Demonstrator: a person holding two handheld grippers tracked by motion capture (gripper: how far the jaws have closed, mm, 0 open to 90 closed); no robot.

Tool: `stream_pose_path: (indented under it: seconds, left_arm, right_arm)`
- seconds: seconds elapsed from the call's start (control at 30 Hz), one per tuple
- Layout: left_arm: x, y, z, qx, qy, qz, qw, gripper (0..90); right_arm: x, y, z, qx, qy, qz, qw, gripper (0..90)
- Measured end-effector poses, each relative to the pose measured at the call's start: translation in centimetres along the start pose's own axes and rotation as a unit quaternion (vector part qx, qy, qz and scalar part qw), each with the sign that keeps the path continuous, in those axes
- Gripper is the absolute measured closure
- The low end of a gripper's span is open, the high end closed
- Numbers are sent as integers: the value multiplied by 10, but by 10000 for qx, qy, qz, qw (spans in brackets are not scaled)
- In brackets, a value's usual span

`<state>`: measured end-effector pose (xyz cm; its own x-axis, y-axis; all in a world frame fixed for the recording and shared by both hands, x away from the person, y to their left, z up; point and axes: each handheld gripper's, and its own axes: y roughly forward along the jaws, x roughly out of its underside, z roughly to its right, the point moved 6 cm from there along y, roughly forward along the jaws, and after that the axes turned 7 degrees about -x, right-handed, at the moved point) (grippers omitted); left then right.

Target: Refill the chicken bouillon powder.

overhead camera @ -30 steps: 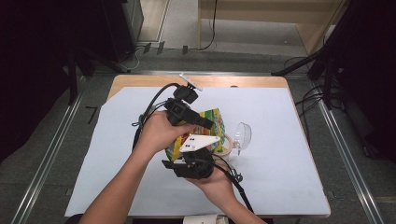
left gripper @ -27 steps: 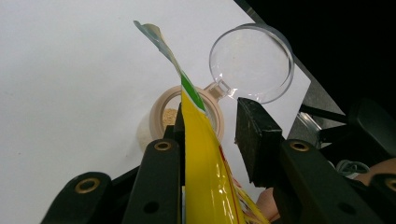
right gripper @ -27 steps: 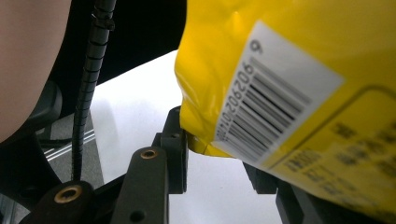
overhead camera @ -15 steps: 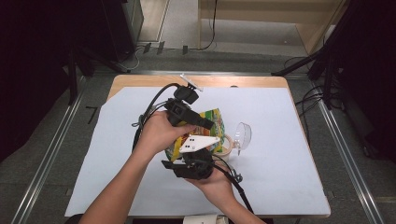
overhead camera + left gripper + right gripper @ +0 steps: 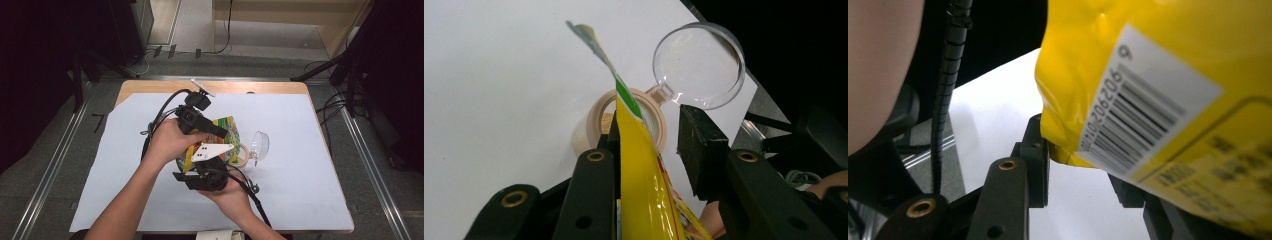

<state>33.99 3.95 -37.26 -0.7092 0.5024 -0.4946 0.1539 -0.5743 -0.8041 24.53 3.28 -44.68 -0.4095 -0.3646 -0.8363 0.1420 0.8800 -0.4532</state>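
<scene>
The left gripper (image 5: 646, 145) has the yellow plastic snack bag (image 5: 644, 185) between its jaws, touching one only; the right gripper (image 5: 1083, 165) pinches the bag's lower edge over the bench (image 5: 310, 165).

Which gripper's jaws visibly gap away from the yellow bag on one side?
The left gripper: its right-hand jaw stands clear of the yellow bag. The right gripper's far jaw is hidden behind it.

Yellow bag (image 5: 644, 170) with green edge and black-and-white barcode label; beige-rimmed jar (image 5: 634, 107), clear lid (image 5: 699, 65), white sheet (image 5: 300, 165)
</scene>
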Motion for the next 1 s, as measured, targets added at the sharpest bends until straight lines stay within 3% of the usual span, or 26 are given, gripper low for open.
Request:
stream_pose_path:
  seconds: [0.37,1.0]
  left_arm:
    - [-1,-2,-3,65,-77,62,9999,688]
    - [-2,-1,-7,69,-135,4,9999,689]
  right_arm:
    - [-1,-2,1,17,-115,-11,9999,658]
    - [-2,-1,2,-40,-105,-58,9999,659]
